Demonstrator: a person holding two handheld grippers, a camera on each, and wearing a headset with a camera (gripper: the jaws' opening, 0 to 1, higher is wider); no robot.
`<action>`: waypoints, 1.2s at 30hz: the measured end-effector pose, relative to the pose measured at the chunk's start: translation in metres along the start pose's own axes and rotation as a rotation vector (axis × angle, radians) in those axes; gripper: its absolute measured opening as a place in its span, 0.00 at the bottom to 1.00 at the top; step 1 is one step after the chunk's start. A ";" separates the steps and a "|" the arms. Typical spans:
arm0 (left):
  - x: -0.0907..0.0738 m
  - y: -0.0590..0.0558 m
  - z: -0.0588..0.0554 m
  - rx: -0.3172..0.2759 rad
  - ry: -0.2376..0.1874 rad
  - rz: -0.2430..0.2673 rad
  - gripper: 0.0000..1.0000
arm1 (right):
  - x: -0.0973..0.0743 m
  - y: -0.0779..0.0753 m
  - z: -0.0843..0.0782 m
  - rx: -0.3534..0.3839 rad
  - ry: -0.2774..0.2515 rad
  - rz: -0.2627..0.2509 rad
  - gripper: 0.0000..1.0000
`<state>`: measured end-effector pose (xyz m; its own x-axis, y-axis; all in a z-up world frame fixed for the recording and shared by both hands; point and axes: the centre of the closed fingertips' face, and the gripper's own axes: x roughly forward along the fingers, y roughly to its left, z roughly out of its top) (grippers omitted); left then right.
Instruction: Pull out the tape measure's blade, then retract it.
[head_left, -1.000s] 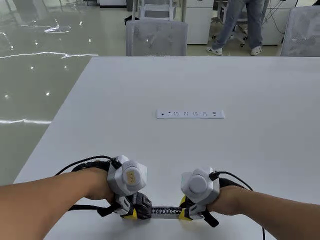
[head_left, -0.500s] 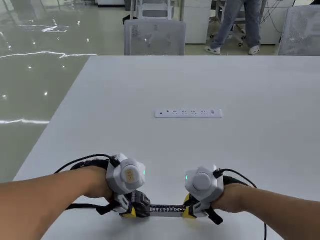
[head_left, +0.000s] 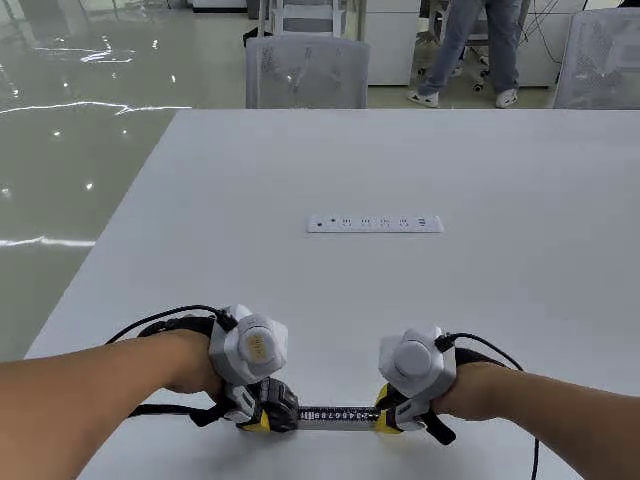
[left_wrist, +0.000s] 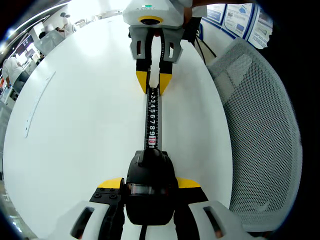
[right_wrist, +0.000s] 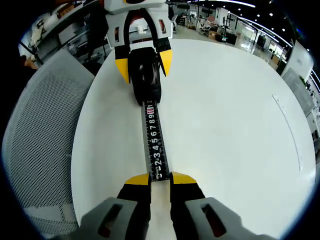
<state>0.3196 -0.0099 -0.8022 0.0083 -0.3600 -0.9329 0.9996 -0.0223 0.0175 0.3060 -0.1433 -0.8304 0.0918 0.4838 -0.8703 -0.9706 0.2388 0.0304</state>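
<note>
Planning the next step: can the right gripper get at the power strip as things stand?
Probably not yet: the right gripper is shut on the blade, drawn from the case in the left gripper. The power strip lies farther up the table.

right gripper (head_left: 388, 421) drew blade (head_left: 338, 412) out farther

On the blade (left_wrist: 151, 120), left gripper view: black digits 2 through 9, then a red 10 just before the case (left_wrist: 150, 185).
On the blade (right_wrist: 154, 145), right gripper view: the same 2 to 9 and red 10.
On the blade (head_left: 338, 412), head view: digits too small to read.
On the posters (left_wrist: 240, 17): print illegible.
</note>
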 end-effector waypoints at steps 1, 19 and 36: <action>0.000 0.000 0.000 -0.001 0.000 0.000 0.35 | -0.001 0.000 -0.001 0.001 0.000 0.000 0.12; 0.000 0.000 0.000 -0.004 0.000 0.006 0.35 | -0.009 -0.002 -0.014 0.009 0.013 -0.008 0.12; 0.000 0.001 0.000 -0.008 -0.004 0.006 0.35 | -0.019 -0.007 -0.032 0.033 0.022 -0.013 0.12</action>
<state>0.3202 -0.0102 -0.8023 0.0147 -0.3640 -0.9313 0.9997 -0.0124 0.0206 0.3038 -0.1813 -0.8295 0.0993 0.4621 -0.8812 -0.9615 0.2726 0.0346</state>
